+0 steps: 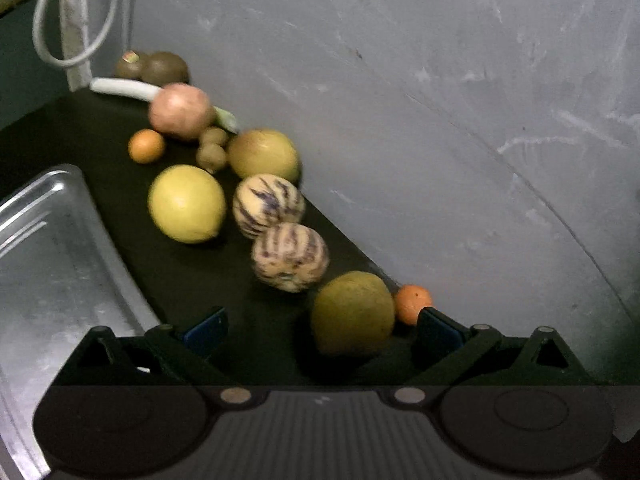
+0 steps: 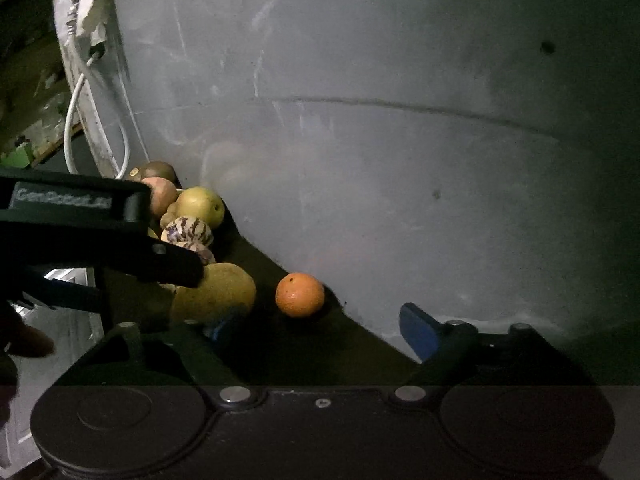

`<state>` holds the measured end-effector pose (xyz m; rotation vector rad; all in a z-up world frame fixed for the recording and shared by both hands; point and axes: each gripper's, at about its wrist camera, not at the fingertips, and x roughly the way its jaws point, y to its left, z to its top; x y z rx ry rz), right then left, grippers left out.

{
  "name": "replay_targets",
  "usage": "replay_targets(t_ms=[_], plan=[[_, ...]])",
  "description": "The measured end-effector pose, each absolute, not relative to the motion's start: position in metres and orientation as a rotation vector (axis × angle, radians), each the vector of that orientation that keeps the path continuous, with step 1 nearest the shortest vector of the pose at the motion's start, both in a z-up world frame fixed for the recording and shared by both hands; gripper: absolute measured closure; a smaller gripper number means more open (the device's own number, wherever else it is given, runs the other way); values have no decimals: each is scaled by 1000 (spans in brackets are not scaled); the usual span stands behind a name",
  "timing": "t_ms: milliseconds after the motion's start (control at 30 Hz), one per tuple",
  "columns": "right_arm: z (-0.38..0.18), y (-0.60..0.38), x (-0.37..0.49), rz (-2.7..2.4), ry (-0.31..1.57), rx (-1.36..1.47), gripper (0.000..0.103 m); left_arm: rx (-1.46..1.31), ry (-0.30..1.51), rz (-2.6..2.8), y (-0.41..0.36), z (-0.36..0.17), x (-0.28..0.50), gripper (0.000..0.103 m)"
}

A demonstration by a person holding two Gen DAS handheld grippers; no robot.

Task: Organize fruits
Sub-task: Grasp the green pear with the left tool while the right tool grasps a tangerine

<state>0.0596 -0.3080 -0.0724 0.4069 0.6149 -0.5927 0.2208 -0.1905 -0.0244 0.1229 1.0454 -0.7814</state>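
Nearest my left gripper point(image 1: 320, 330), jaws wide and empty: one yellow-green fruit point(image 1: 353, 312) between the fingers, unclamped. My right gripper point(image 2: 316, 328), also wide, faces a small orange point(image 2: 300, 294) by the wall point(image 2: 400, 160). Metal tray point(image 1: 60, 260) at left: visible part bare, so I judge sorting barely begun. Beyond, on the dark mat: two striped fruits point(image 1: 280, 232), lemon point(image 1: 186, 203), further fruit crowding the wall; white cable point(image 1: 72, 40) at the far end.
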Motion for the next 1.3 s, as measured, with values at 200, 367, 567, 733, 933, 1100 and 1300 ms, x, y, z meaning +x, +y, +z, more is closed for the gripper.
replay_targets(t_ms=[200,367,567,733,933,1100,1300], plan=[[-78,-315,68,-580,625,455,38,141,1132,-750,-203,-39,225,10],[-81,-319,76,-584,634,480,50,126,1184,-749,-210,-48,233,22],[-85,-322,87,-581,640,494,54,85,1206,-752,-215,-50,238,31],[-88,-327,91,-574,647,502,61,44,1236,-757,-219,-53,247,38],[-88,-327,81,-550,644,483,67,-21,1271,-759,-216,-58,254,43],[-87,-323,77,-543,648,469,68,-16,1256,-752,-208,-56,247,44],[-77,-304,69,-478,659,411,68,-97,1240,-715,-173,-48,239,44]])
